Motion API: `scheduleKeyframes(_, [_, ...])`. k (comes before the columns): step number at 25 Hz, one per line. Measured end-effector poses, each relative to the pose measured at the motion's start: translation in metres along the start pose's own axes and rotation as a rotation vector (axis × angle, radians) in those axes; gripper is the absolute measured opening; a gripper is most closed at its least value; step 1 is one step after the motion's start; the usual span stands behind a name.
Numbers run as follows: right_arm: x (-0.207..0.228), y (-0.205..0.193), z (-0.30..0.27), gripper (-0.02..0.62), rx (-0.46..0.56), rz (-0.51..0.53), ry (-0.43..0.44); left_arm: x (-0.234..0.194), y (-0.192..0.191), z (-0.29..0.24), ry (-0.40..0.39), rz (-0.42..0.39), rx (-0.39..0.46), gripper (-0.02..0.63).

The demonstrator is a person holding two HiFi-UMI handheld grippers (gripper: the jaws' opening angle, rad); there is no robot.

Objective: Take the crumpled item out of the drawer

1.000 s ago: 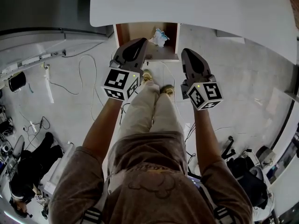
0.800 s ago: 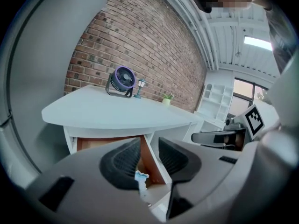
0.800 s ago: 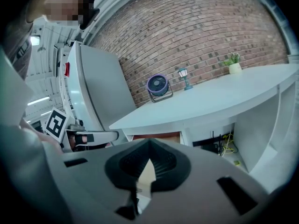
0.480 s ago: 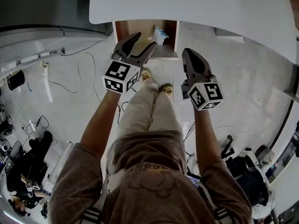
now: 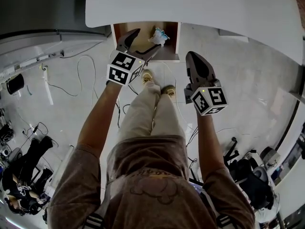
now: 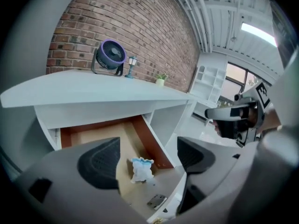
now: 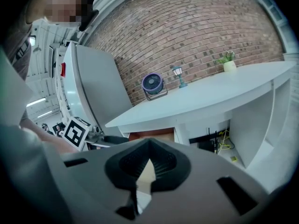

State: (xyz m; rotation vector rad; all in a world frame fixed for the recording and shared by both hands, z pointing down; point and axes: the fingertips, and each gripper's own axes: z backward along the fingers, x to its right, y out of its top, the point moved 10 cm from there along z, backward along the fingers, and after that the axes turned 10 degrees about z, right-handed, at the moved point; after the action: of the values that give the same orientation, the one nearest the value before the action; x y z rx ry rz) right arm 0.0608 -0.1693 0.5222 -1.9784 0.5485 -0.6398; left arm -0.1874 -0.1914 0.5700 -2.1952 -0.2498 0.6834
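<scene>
Standing at the white desk point(image 5: 200, 4), a person leans over its open drawer point(image 6: 150, 141) with a hand-held gripper in each hand. The left hand-held gripper point(image 5: 145, 41) hangs over the drawer, tilted downward. Its jaws have just been opening and stand wide apart, pressing on nothing. Seen along those jaws, the crumpled item point(image 6: 141, 169), a white and pale blue wad, lies untouched on the drawer's wooden bottom in the gap between them, toward the drawer's reddish right-hand wall. The right hand-held gripper point(image 5: 192, 56) is held just off the drawer's front right corner, its jaws closed together with nothing in them. On the desk top sit a small purple fan point(image 6: 111, 56), a little lamp point(image 6: 132, 61) and a potted plant point(image 6: 161, 79), backed by a brick wall point(image 6: 140, 27).
</scene>
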Motion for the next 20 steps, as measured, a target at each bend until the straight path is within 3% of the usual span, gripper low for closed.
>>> scheduleKeyframes(11, [0.008,-0.009,0.001,-0.003,-0.026,-0.027,-0.013,-0.020,-0.036,-0.073,-0.017,-0.170,-0.249,0.373])
scheduleKeyframes(20, [0.016,-0.017,0.007,-0.003,-0.055,-0.053,-0.029,-0.030,-0.064,-0.115,-0.032,-0.257,-0.413,0.373])
